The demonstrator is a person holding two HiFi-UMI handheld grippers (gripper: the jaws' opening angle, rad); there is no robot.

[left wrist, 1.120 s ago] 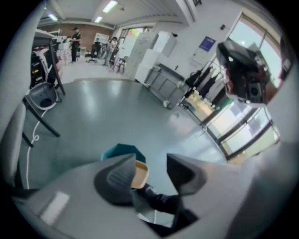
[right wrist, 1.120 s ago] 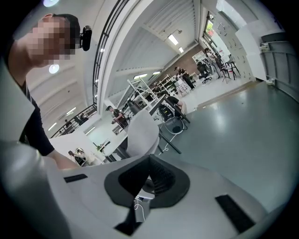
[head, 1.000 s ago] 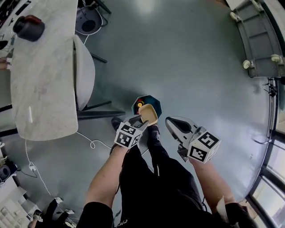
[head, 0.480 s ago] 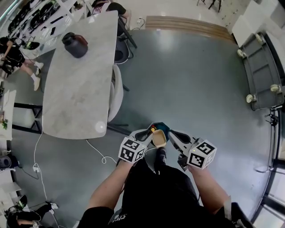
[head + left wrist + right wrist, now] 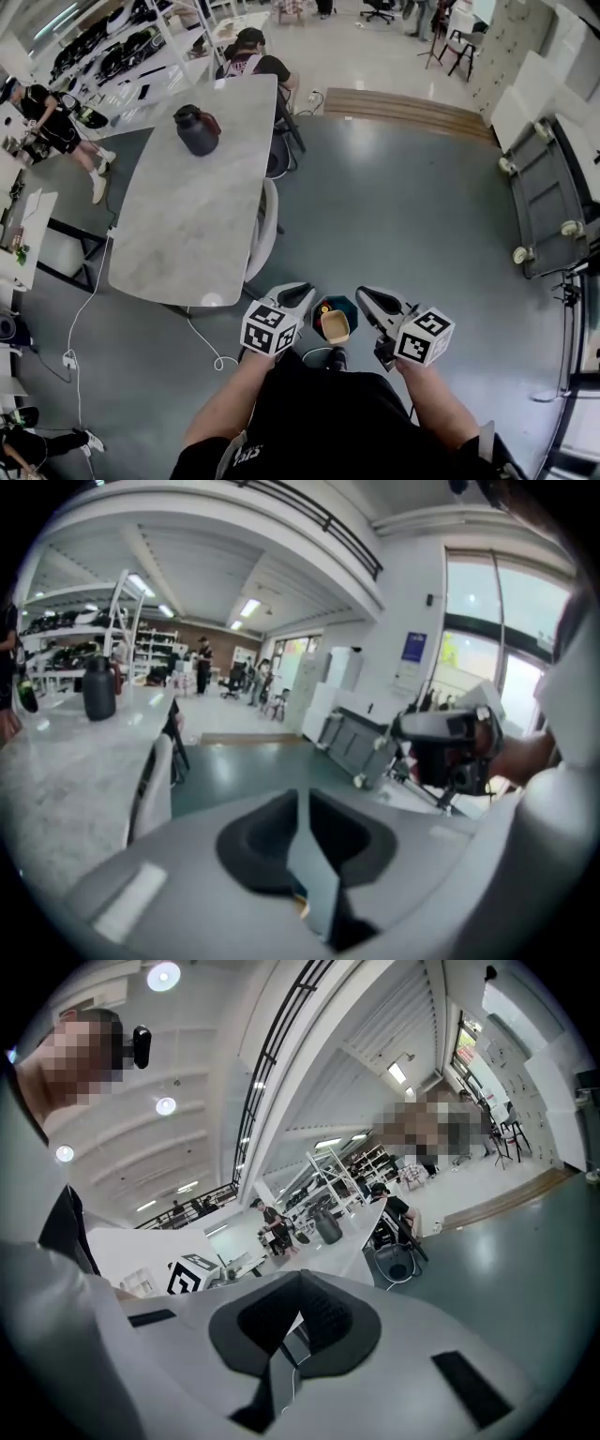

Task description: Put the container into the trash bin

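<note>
Since a second ago: the left tool (image 5: 302, 292), which then held the container (image 5: 336, 327) over the trash bin (image 5: 339, 304), has released it, and both tools have lifted away.
Head view, progress: the tan container lies in the bin's mouth, toward the rim at 5 o'clock. The drop looks done, and what remains is judged to be only drawing the tools clear.
Head view, places: the bin stands on the grey floor (image 5: 422, 187) at 6 o'clock from frame centre, between the two tools. The container is at 4 o'clock from the left tool's tip and 8 o'clock from the right tool (image 5: 366, 294), apart from both. The counter (image 5: 197, 225) with a dark jug (image 5: 197, 129) is at 10 o'clock.
Left gripper view: the jaws are closing and nearly together, with nothing between them. The counter shows at 9 o'clock, and neither bin nor container can be made out.
Right gripper view: the jaws are together and empty. Bin and container are out of sight, and the counter shows near 12 o'clock.
</note>
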